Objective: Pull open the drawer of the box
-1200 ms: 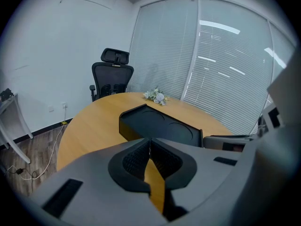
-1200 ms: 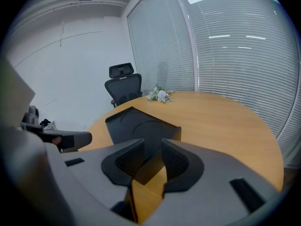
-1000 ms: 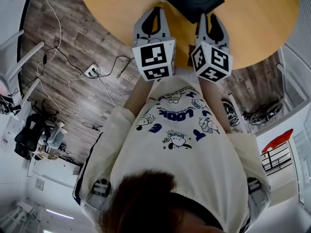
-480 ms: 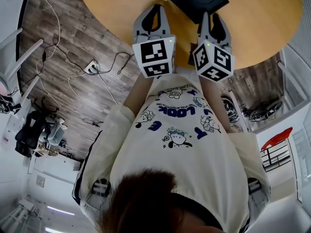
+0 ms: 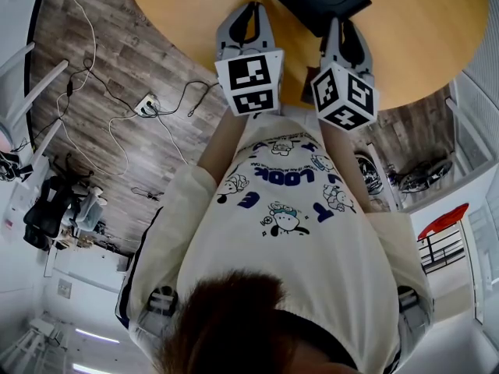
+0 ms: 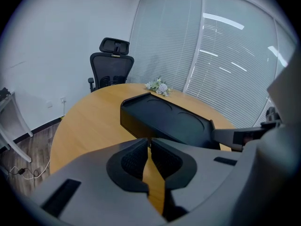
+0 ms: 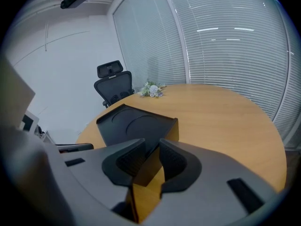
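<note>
Left hand-held gripper [image 6: 149, 143] closed, matte black box [image 6: 164, 119], round wooden table [image 6: 91, 121]

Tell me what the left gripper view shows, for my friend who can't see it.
The grey left gripper, jaws shut and empty, points at a low black box on a round wooden table. A black office chair stands behind.
</note>
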{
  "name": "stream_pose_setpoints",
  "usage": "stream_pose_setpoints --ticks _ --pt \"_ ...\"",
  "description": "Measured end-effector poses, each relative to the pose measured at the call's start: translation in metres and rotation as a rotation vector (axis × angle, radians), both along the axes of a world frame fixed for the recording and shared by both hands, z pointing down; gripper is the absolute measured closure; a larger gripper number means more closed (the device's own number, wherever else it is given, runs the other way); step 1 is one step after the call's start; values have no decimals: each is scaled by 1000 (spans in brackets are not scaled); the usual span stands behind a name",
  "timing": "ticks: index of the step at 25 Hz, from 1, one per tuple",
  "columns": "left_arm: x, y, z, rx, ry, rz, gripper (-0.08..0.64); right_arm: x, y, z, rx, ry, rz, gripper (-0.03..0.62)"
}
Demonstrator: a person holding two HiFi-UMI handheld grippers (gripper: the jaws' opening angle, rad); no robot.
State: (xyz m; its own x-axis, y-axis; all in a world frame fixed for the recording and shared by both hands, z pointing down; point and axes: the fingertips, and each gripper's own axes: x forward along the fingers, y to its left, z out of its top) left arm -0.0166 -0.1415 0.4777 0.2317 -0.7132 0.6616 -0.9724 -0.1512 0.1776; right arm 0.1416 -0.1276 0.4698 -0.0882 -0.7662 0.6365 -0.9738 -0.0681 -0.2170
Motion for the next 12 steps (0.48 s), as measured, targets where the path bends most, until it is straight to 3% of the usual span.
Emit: stream_pose_setpoints --ticks 12 --pt "4 -6 25 -39 -23 67 541 -1 1 -1 6 2 17 488"
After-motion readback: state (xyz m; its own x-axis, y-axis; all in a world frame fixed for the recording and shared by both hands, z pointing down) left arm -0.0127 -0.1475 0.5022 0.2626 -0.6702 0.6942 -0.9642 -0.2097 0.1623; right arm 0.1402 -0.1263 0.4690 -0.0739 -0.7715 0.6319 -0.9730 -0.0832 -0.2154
